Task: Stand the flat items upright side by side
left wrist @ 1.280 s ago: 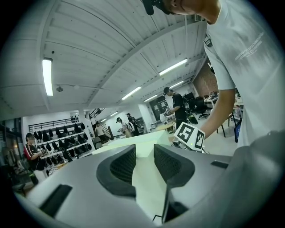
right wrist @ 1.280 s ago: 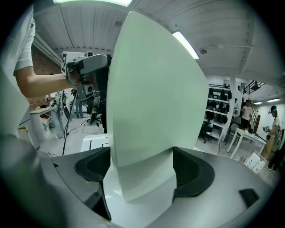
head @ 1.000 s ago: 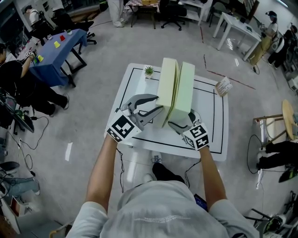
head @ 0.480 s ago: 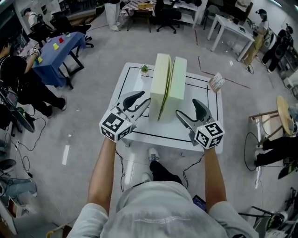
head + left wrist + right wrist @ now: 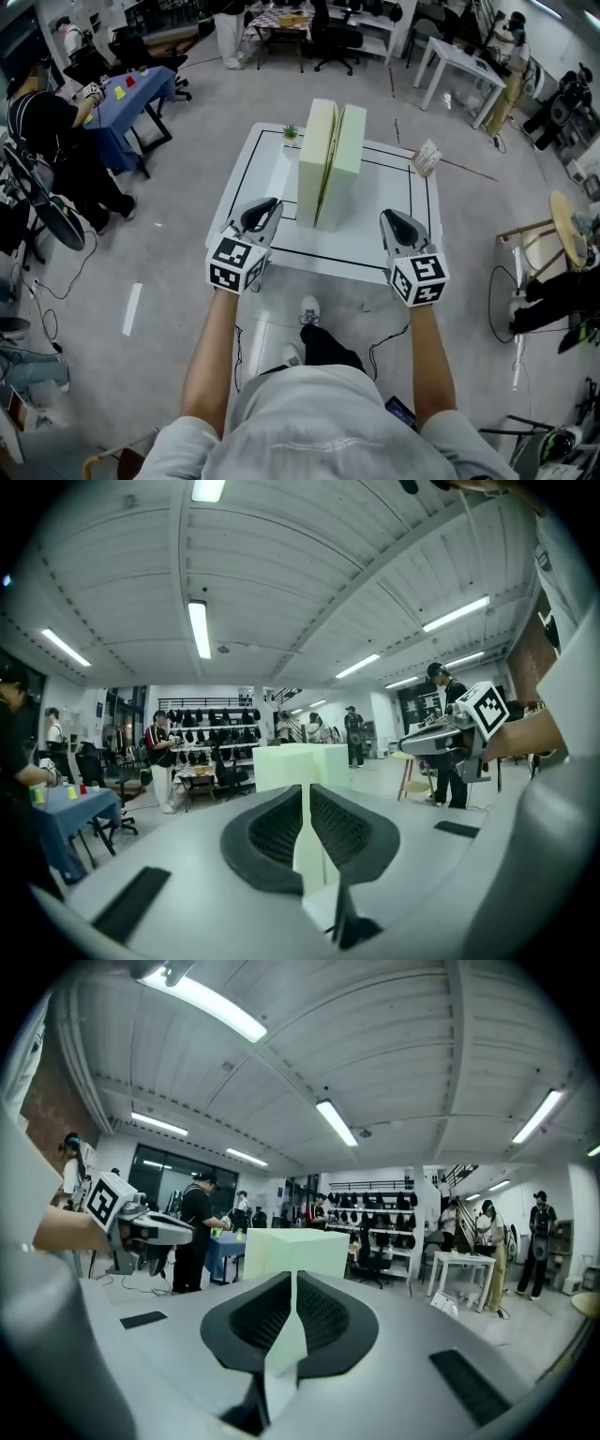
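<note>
Two pale green flat slabs stand upright side by side on the white table [image 5: 375, 258], the left slab [image 5: 314, 159] against the right slab [image 5: 345, 164]. Both grippers hang at the table's near edge, apart from the slabs. My left gripper [image 5: 265, 208] has just been closing and is shut with nothing between its jaws. The right gripper [image 5: 394, 220] has likewise just been closing and holds nothing. The slabs [image 5: 298, 761] stand beyond the shut left gripper [image 5: 307, 794] in the left gripper view. In the right gripper view they [image 5: 295, 1241] rise behind the shut right gripper [image 5: 296, 1279].
A small potted plant [image 5: 291, 133] sits at the table's far left corner and a paper card [image 5: 427, 157] near its far right corner. A blue table [image 5: 131, 94] with people stands at the left, a stool [image 5: 562, 220] at the right.
Both grippers drew back from the slabs toward the table's near edge, and their jaws went from open to shut. The two slabs stay standing by themselves.
</note>
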The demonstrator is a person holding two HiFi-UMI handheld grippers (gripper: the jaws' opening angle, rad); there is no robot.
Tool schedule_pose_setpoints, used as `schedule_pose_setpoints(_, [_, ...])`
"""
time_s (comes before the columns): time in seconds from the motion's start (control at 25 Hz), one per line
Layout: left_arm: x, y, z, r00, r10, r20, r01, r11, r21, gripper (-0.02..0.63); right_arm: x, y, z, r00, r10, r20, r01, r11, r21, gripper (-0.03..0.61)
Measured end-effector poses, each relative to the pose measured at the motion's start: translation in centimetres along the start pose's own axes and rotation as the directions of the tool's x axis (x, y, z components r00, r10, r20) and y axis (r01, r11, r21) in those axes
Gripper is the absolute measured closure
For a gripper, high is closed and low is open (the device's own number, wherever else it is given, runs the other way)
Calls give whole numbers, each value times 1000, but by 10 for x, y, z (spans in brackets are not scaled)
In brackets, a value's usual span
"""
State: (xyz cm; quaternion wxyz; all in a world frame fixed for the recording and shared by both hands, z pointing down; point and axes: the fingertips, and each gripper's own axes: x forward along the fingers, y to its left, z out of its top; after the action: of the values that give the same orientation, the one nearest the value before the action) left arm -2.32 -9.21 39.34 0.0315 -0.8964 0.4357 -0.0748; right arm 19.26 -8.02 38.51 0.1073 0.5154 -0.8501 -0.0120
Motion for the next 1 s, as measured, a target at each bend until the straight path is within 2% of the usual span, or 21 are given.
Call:
schedule_pose_setpoints(0.12, [-13, -14, 3, 1000, -7, -2, 7, 1000, 20, 580, -23, 3, 12, 1000, -11, 22, 11, 1000, 1, 549])
schedule_pose_setpoints(0.32, [-30, -38, 20, 998, -61, 23, 61, 998, 19, 591, -52, 11, 26, 1000, -25, 15, 27, 994, -107, 551])
schedule_pose_setpoints(0.44, [-36, -49, 29, 997, -74, 32, 72, 996, 56, 591, -63, 16, 31, 1000, -19, 17, 21, 995, -102, 551])
schedule_pose_setpoints(0.72, [-45, -62, 56, 996, -68, 62, 59, 988, 142, 591, -81, 28, 58, 998, 31, 62, -27, 998, -65, 551])
schedule_pose_setpoints(1.0, [-43, -50, 61, 998, -35, 53, 27, 989, 146, 589, -71, 36, 69, 997, 53, 61, -45, 992, -119, 551])
